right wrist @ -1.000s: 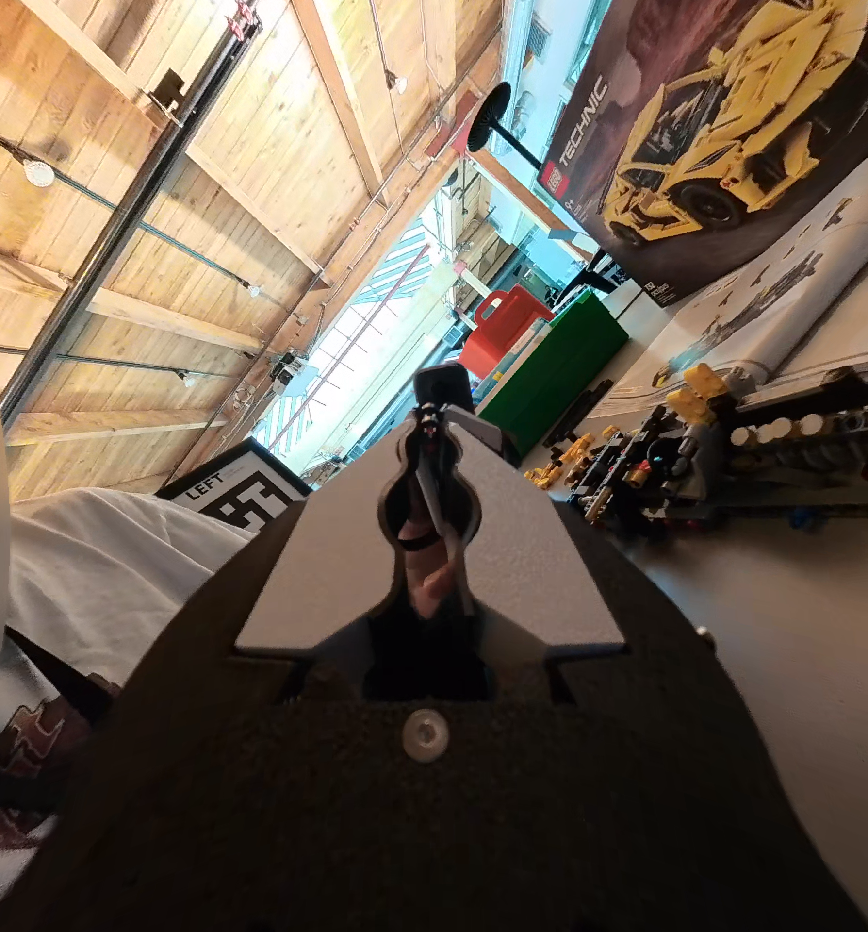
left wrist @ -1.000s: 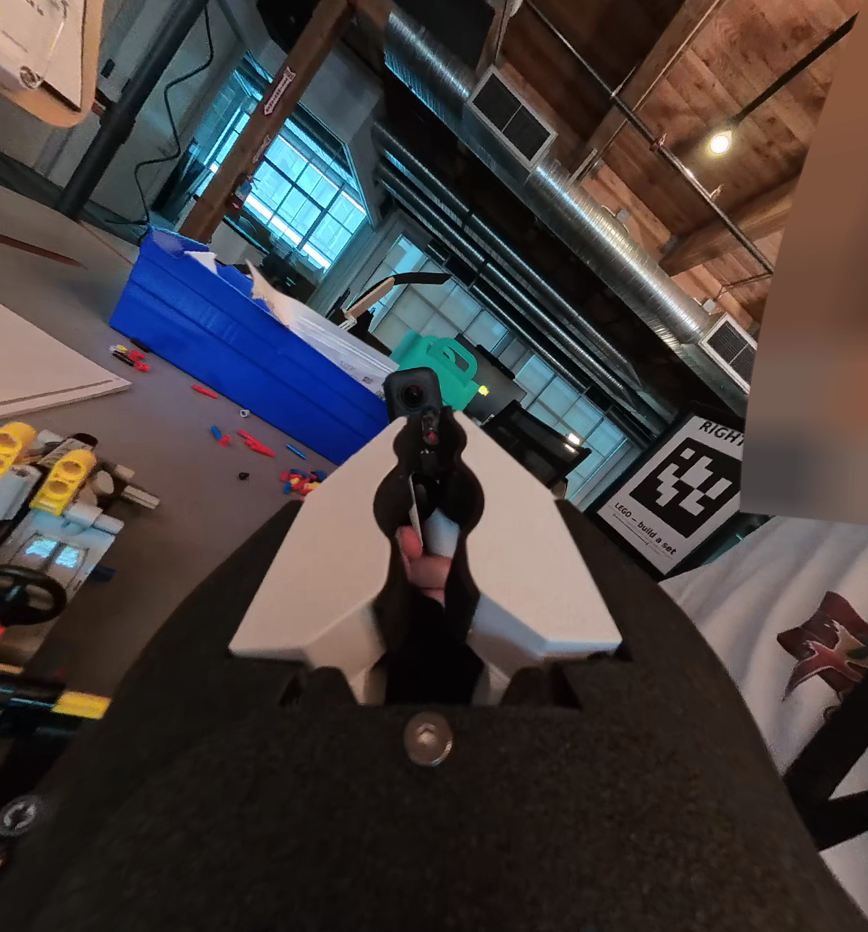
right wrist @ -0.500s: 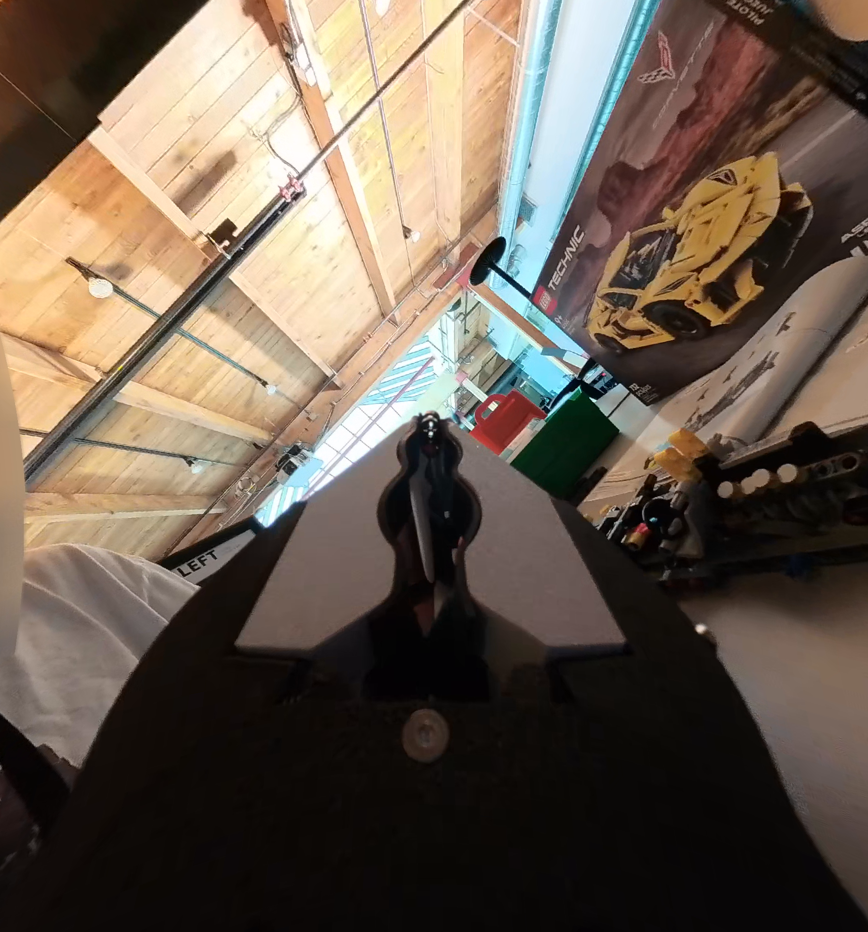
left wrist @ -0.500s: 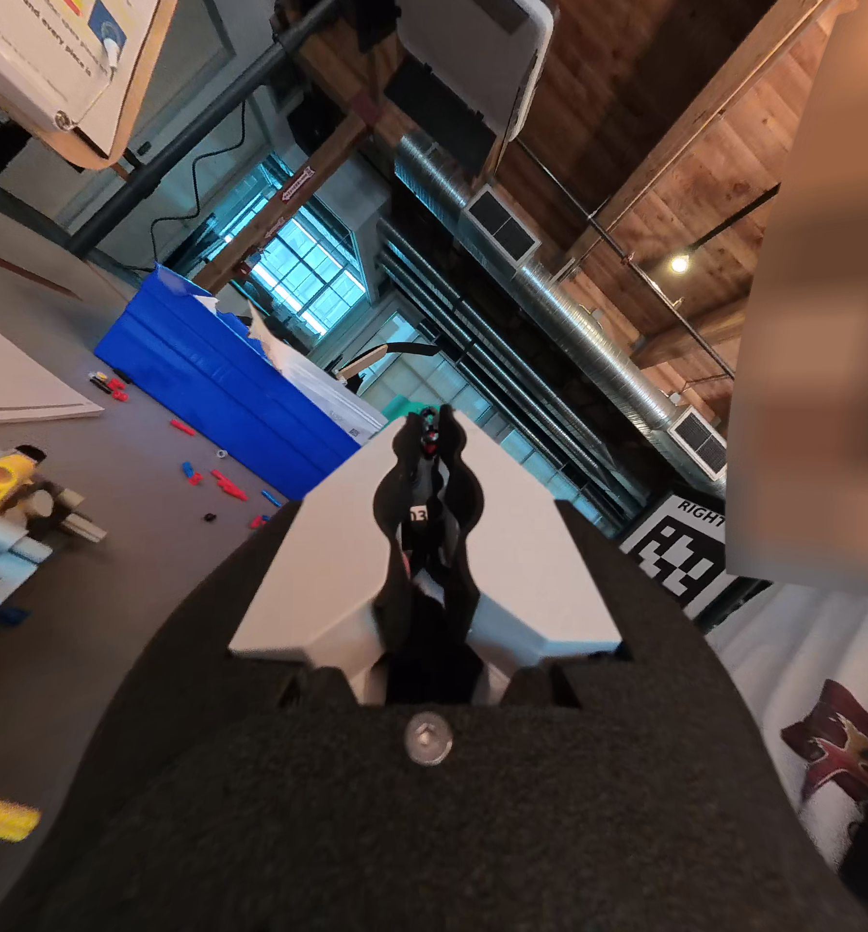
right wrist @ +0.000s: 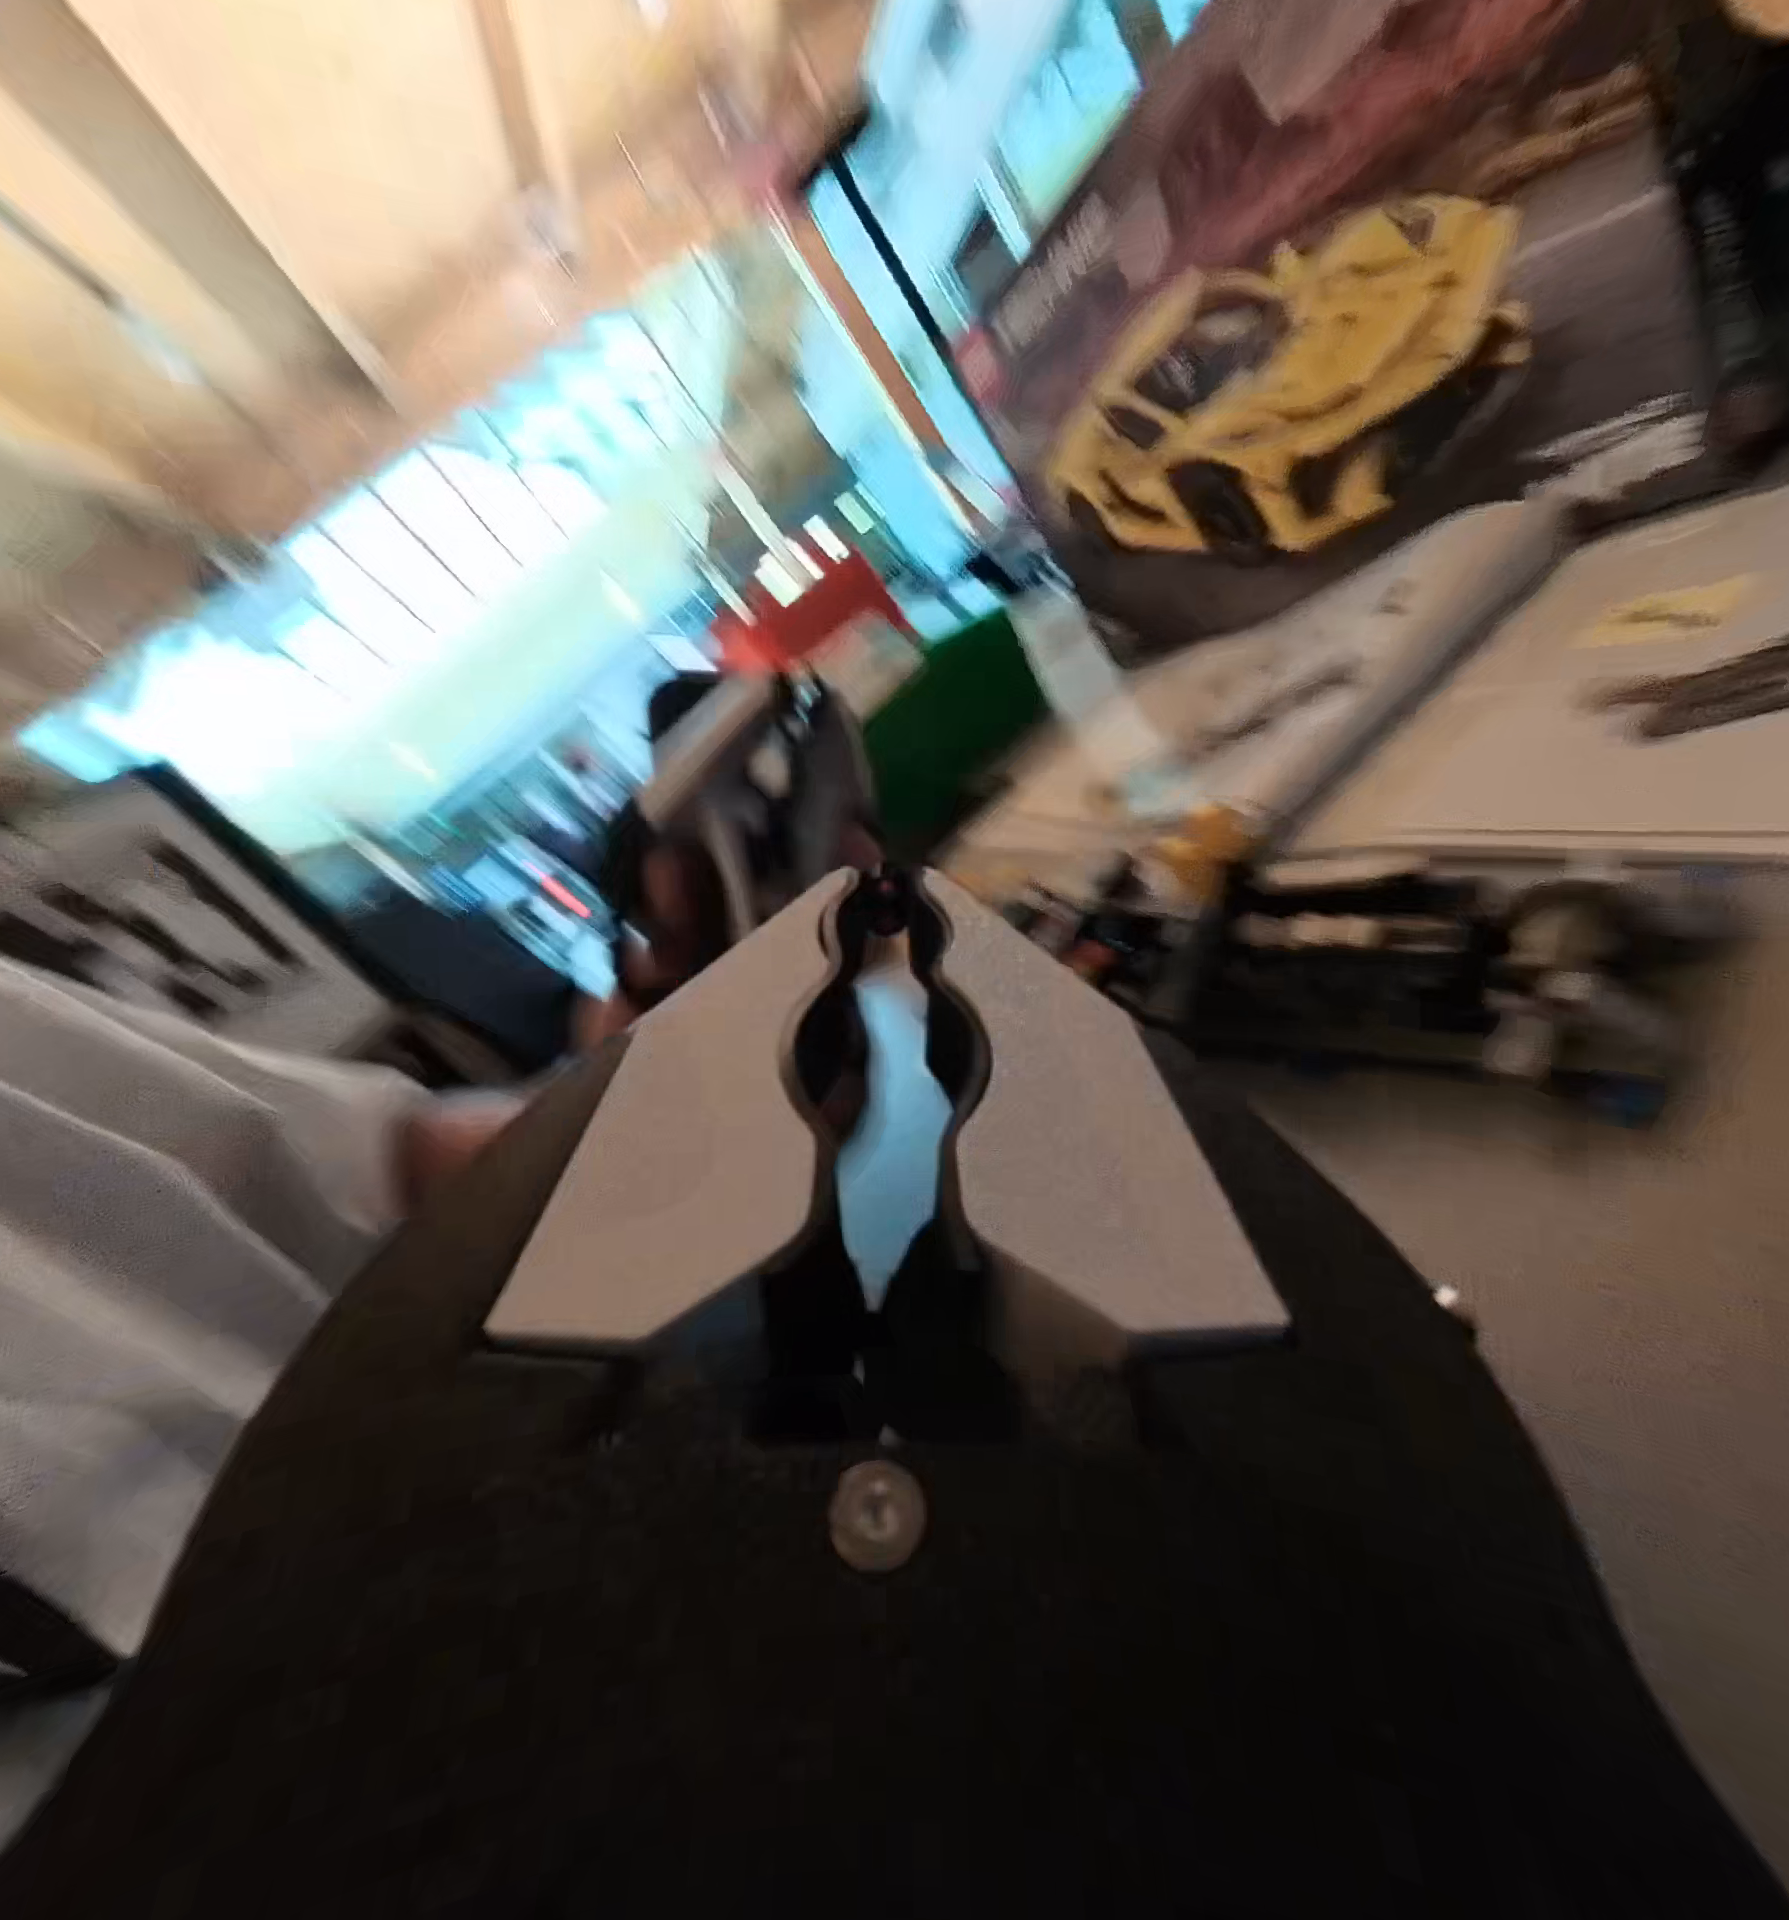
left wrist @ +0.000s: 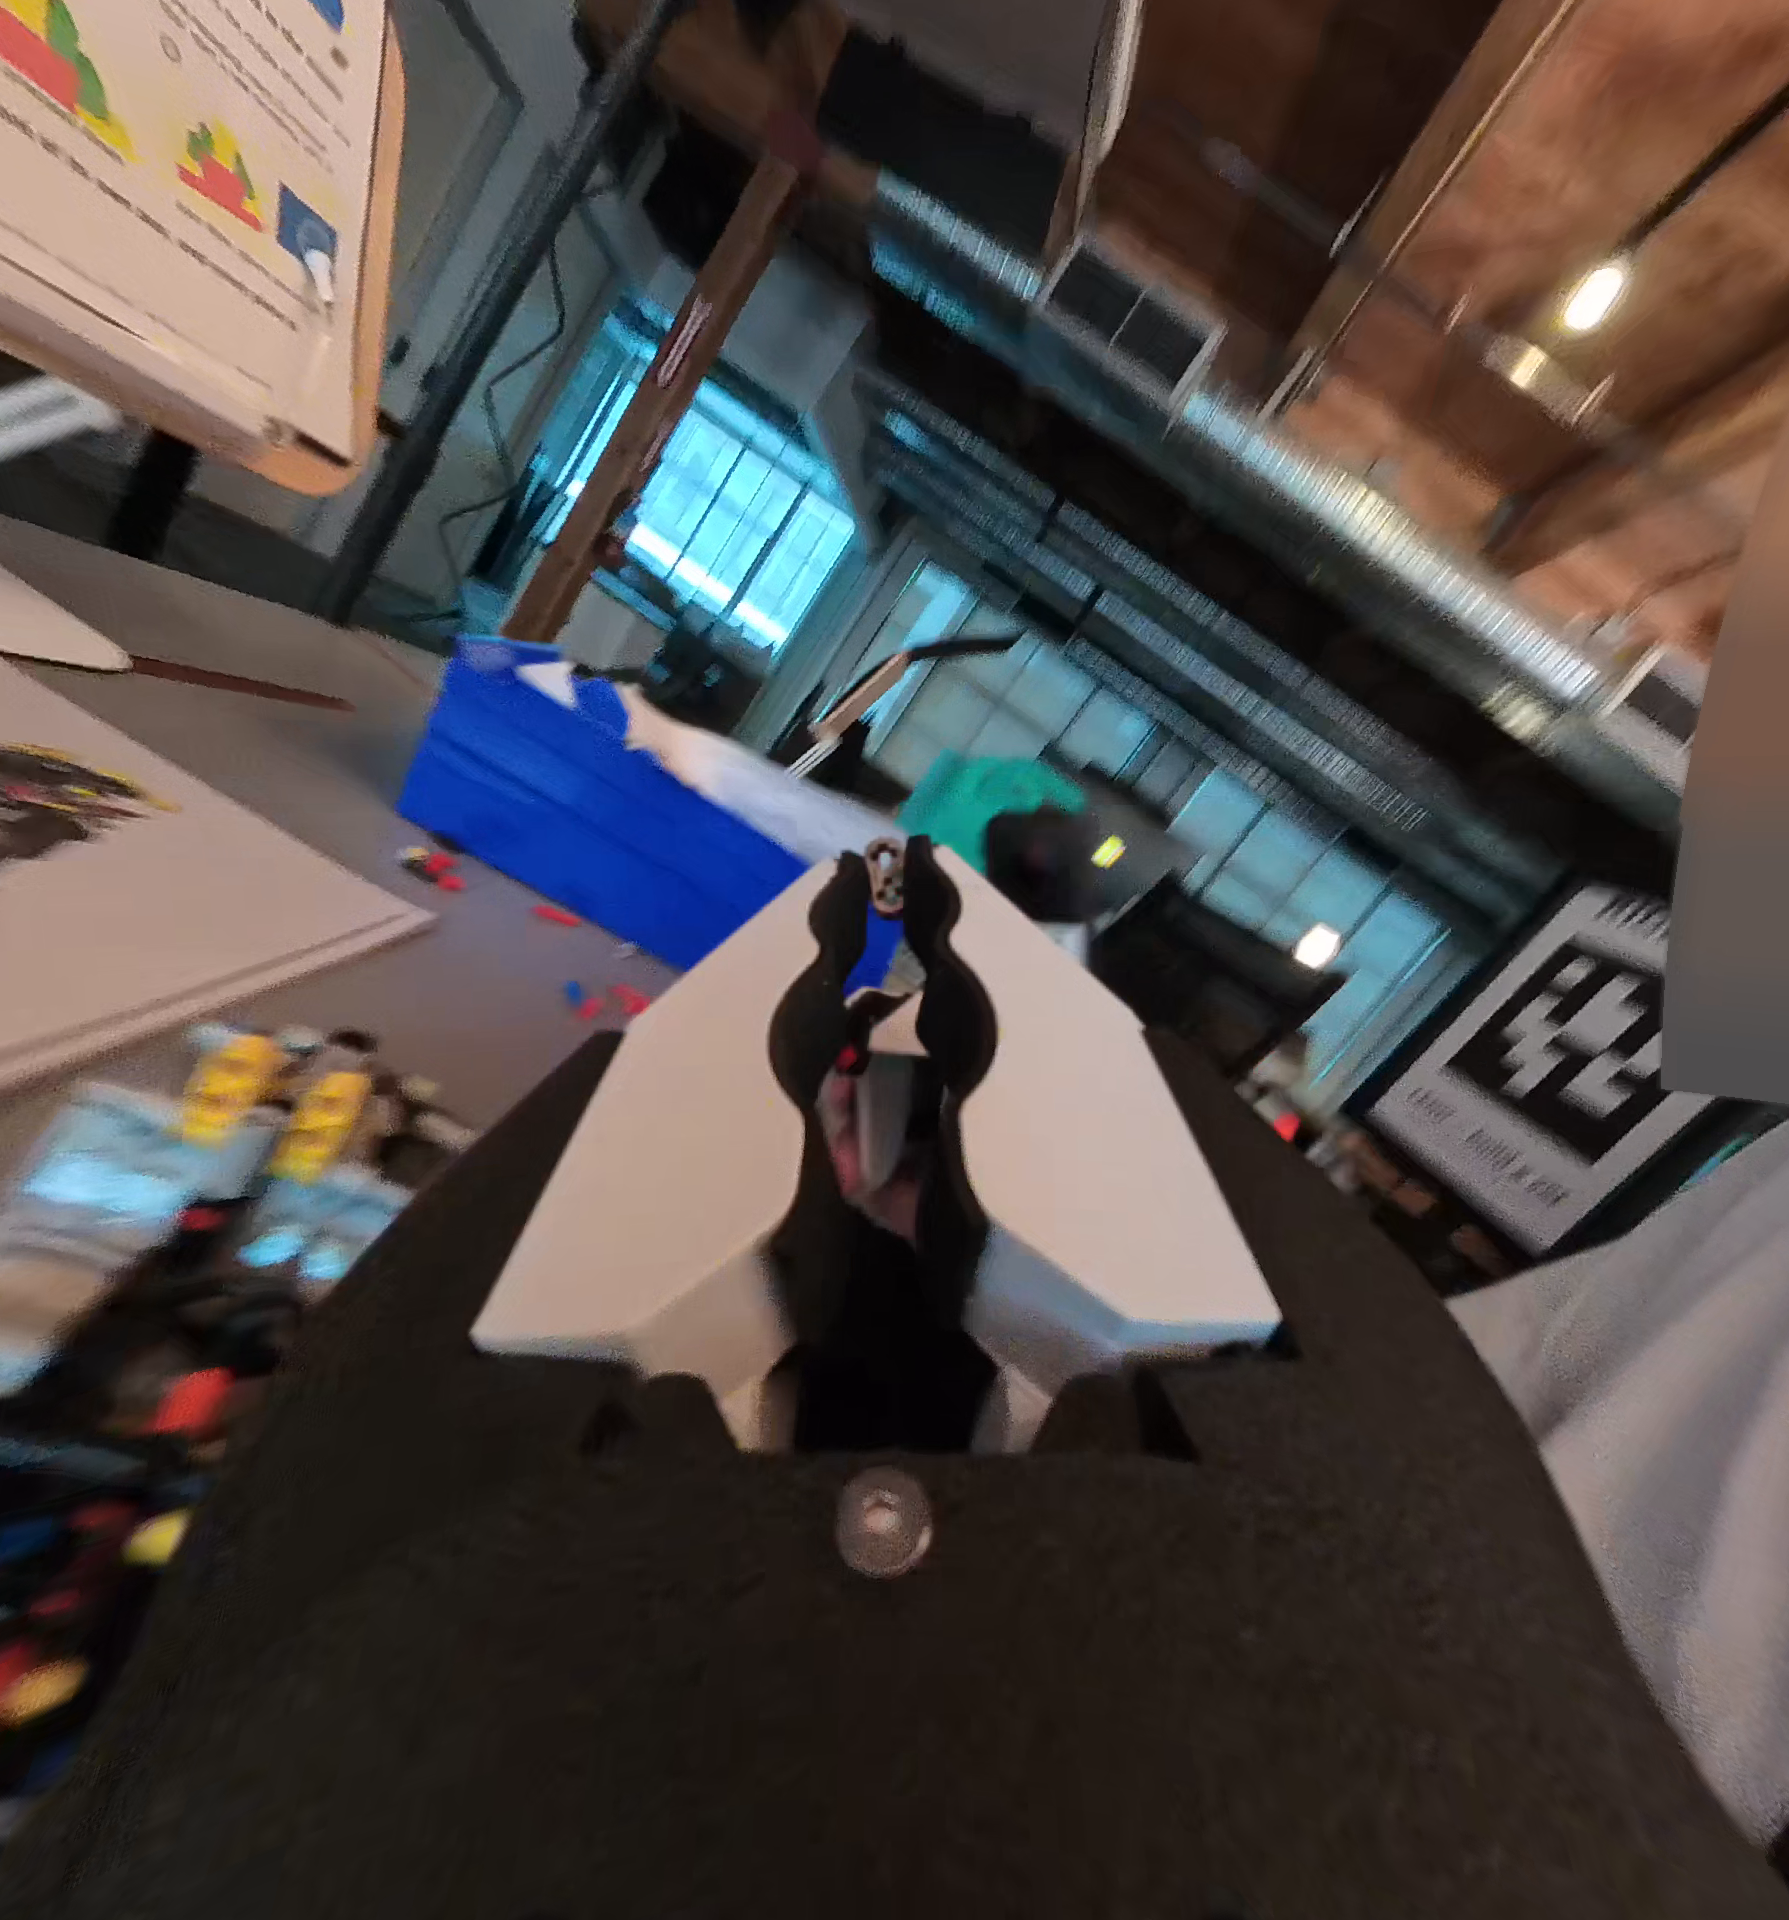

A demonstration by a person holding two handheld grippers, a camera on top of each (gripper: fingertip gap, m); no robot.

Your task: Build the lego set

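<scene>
The left gripper (left wrist: 885, 883) is pinching a small grey holed piece (left wrist: 882, 878); the right gripper (right wrist: 882, 894) is pinching something tiny and dark. The half-built black-and-yellow car model (left wrist: 246, 1164) at lower left is waiting, apparently far from finished.

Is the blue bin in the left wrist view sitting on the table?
Yes, the blue bin rests on the grey table.

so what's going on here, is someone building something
A person is building a lego set with handheld tongs, one in each hand. The left tongs are closed on a small grey piece at their tips; the right tongs pinch something small and dark, too blurred to identify. Both are raised above the table, facing each other. The half-built model lies on it, by the open instruction booklet and blue bin.
</scene>
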